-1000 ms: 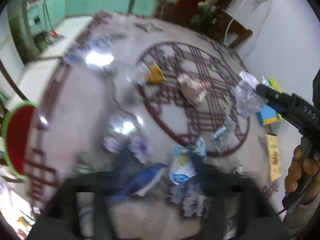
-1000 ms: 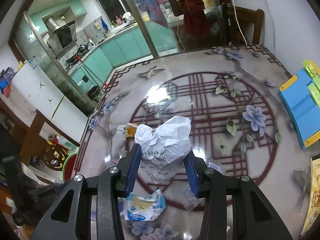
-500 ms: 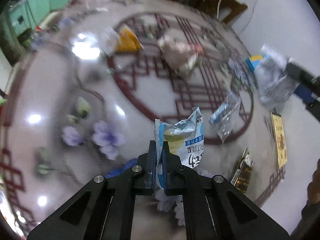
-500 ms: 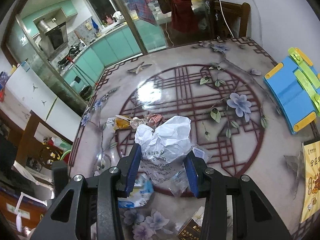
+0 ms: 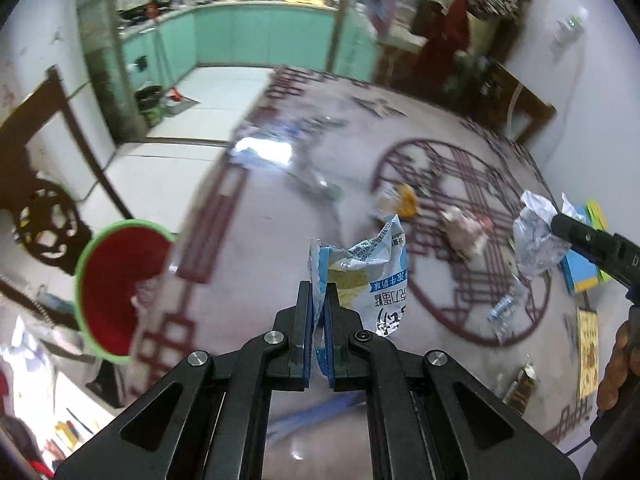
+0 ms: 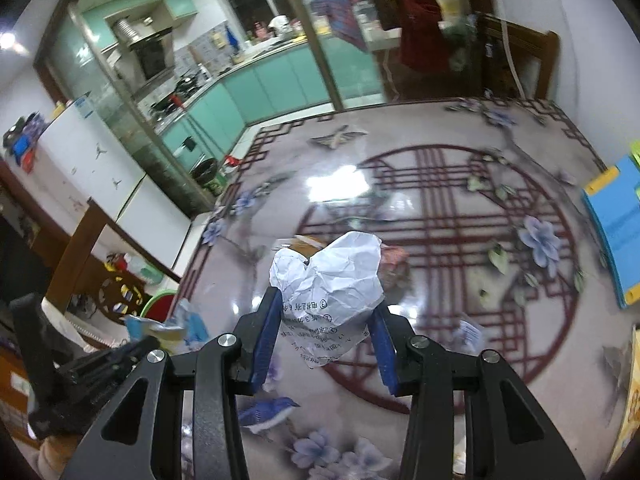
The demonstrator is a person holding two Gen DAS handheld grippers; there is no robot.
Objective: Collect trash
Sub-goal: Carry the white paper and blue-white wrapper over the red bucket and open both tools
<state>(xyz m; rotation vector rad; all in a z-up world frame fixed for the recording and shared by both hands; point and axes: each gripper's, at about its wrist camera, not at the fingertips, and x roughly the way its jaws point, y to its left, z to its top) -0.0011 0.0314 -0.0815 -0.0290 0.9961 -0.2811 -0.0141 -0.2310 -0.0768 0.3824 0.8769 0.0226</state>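
Observation:
My left gripper (image 5: pixel 319 316) is shut on a blue and white snack wrapper (image 5: pixel 368 276) and holds it above the patterned table (image 5: pixel 260 248). A red bin with a green rim (image 5: pixel 116 284) stands beyond the table's left edge. My right gripper (image 6: pixel 326 336) is shut on a crumpled white paper (image 6: pixel 332 280), lifted over the table; it also shows in the left wrist view (image 5: pixel 536 240). An orange wrapper (image 5: pixel 404 200), a pinkish crumpled wad (image 5: pixel 464 228) and a clear plastic wrapper (image 5: pixel 504 308) lie on the table.
A blue box (image 6: pixel 616 228) and a yellow booklet (image 5: pixel 588 356) sit at the table's right side, with a small dark packet (image 5: pixel 520 388) near the front. A dark wooden chair (image 5: pixel 36 184) stands left of the table by the bin. A wall runs along the right.
My left gripper has lifted the snack wrapper off the table and swung left, bringing the red bin into view. My right gripper still holds the paper, a little farther left.

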